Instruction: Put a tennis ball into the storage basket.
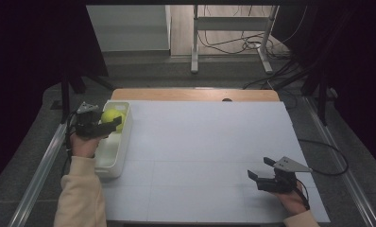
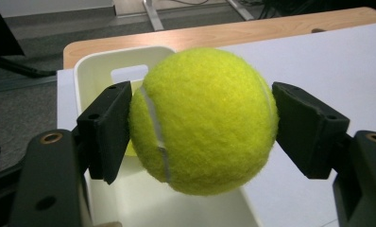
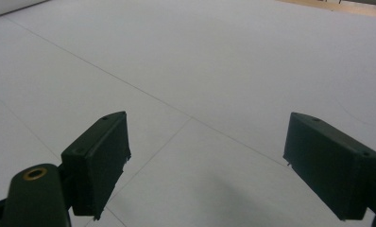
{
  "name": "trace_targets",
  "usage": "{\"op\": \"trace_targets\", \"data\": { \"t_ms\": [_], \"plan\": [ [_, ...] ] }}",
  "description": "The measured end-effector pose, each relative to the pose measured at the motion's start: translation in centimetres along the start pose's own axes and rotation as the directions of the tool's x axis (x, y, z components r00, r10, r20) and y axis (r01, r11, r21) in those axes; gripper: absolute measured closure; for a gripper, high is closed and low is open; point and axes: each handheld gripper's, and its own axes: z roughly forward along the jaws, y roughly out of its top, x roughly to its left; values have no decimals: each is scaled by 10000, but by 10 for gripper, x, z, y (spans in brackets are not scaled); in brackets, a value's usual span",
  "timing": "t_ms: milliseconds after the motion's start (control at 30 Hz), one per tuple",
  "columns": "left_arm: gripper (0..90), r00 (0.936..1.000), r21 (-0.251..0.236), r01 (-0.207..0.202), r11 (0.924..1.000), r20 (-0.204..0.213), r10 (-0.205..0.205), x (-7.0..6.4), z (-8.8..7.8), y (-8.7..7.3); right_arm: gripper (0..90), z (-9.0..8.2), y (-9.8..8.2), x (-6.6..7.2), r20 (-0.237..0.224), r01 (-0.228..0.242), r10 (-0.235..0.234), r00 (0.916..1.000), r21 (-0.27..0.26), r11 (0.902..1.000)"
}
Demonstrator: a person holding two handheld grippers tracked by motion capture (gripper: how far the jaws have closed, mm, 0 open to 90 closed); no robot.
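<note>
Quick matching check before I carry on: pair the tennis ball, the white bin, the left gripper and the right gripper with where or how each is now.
1. tennis ball
2. white bin
3. left gripper
4. right gripper

A. open over the bare white board
B. at the table's left edge
C. yellow-green, clamped between two black jaws
D. shut, above the bin

Pairs: 1-C, 2-B, 3-D, 4-A
</note>
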Motion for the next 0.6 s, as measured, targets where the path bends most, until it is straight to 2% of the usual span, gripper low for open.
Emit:
{"op": "trace_targets", "data": {
  "t_ms": [300, 500, 600],
  "plan": [
    [253, 9994, 586, -36, 9983, -346, 56, 4, 4, -2, 154, 1, 0, 0, 2, 0, 0, 10000, 53, 10000],
    [253, 9989, 1077, -52, 9942, -452, 101, 7, 8, -5, 154, 1, -1, 0, 7, 13, -13, 10000, 69, 10000],
    [253, 9988, 1169, -77, 9931, -472, 133, 7, 8, -5, 154, 1, -1, 0, 11, 11, -12, 10000, 82, 10000]
  ]
}}
